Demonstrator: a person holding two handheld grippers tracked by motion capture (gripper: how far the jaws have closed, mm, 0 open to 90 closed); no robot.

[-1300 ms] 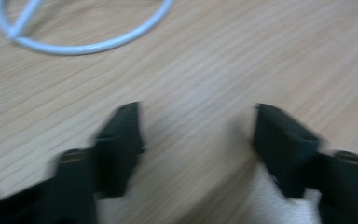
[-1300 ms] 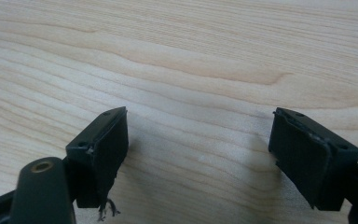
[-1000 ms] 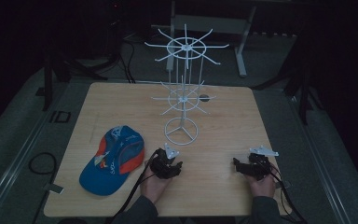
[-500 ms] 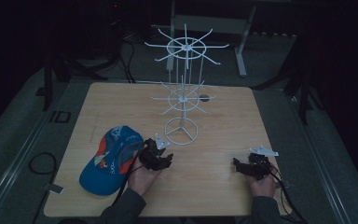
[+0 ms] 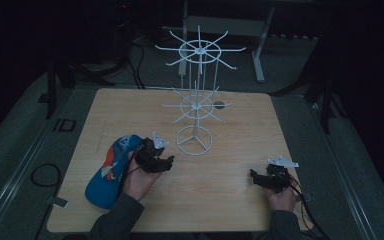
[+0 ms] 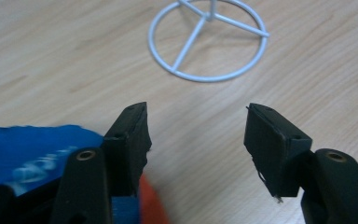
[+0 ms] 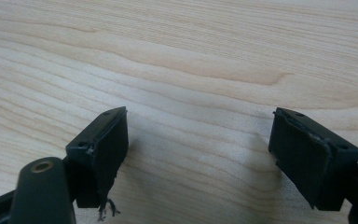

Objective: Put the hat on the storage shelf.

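We see the left claw point(image 6: 196, 135) open right beside the blue cap point(image 5: 111, 171) on the surface point(image 5: 230, 200), right claw point(image 7: 198, 149) open and idle; a careless reach could nudge the wire rack point(image 5: 195, 107).

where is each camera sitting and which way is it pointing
High view: above the person's side, looking forward and down on the light wooden table; forearms, both hands, left gripper, right gripper.
Left gripper view: rides that gripper, looking past its open black fingers at the white wire rack's ring base, blue-and-orange cap beside.
Right gripper view: along open fingers at bare tabletop.
Shared: table, rack base, cap.
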